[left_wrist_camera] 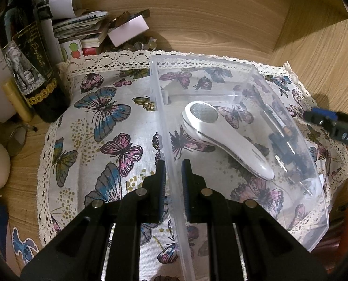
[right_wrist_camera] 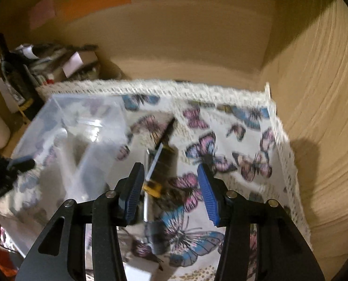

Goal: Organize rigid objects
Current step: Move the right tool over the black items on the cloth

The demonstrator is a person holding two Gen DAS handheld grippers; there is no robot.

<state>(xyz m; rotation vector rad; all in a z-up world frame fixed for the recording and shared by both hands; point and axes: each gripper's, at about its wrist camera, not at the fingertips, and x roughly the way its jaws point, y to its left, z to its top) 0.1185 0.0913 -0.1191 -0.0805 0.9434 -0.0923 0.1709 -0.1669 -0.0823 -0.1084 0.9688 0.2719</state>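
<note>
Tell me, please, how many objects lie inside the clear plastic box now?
1 for certain: a white handheld fabric shaver lies on the floor of the clear plastic box. The dark slim tool seen through the far wall seems to lie outside, on the butterfly cloth.

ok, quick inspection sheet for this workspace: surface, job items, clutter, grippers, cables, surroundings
surface: butterfly cloth on a wood-grain top.
job's things: clear bin holds a white handheld device; slim tool with yellow part lies outside on the cloth, blurred.
clutter: wine bottle, papers and small boxes.
grippers: left gripper shut on the bin wall; right gripper open above the slim tool.
cables: nothing seen.
surroundings: wood-look walls, coloured notes.
</note>
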